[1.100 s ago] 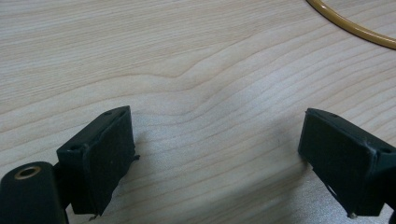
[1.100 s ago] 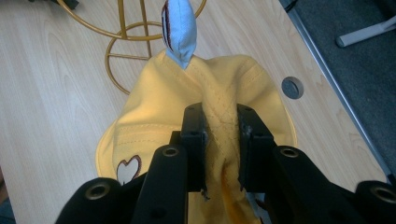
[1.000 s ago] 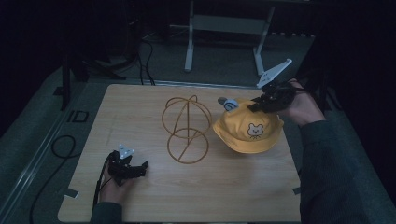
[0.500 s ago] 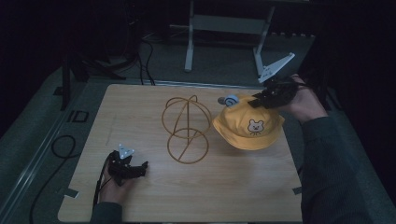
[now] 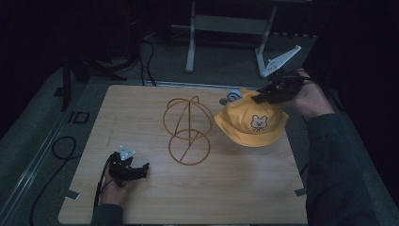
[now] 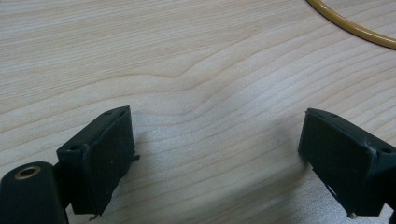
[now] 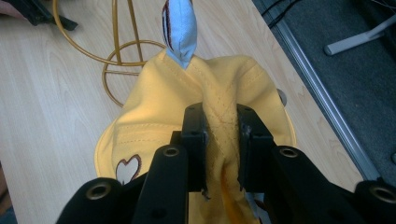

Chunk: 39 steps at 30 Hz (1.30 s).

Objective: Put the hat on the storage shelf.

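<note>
A: Where's the soft yellow cotton bucket hat with the bear patch (image 5: 251,123)?

B: Hanging from the right tool (image 7: 219,135), jaws clamped on a pinch of crown fabric, gold wire hat stand (image 5: 187,131) just ahead of it.

A: Handling?

B: Prob. light, floppy, sags below the pinch. Grip near a seam; thin fabric could slip.

A: Left tool (image 6: 219,154)?

B: Jaws apart, empty, resting low on the pale wooden tabletop (image 6: 196,60).
</note>
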Each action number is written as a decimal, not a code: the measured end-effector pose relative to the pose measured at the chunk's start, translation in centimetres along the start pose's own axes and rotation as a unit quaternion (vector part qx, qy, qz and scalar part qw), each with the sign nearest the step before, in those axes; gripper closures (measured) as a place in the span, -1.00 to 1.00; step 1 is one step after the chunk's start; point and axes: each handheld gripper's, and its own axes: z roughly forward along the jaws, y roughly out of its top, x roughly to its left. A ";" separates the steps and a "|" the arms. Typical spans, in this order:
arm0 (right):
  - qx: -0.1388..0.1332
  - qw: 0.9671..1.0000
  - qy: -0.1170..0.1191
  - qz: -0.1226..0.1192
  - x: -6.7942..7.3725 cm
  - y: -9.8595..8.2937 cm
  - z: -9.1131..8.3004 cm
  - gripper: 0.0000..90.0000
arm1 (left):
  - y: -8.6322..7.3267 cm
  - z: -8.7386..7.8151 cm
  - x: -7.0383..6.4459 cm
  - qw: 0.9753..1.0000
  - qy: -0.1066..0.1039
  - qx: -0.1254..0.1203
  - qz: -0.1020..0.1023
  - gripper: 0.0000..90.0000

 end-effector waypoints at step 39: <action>-0.052 0.998 0.009 0.017 -0.9 1.6 -2.3 0.69 | 0.0 0.0 0.0 1.000 0.000 -0.001 0.000 -0.77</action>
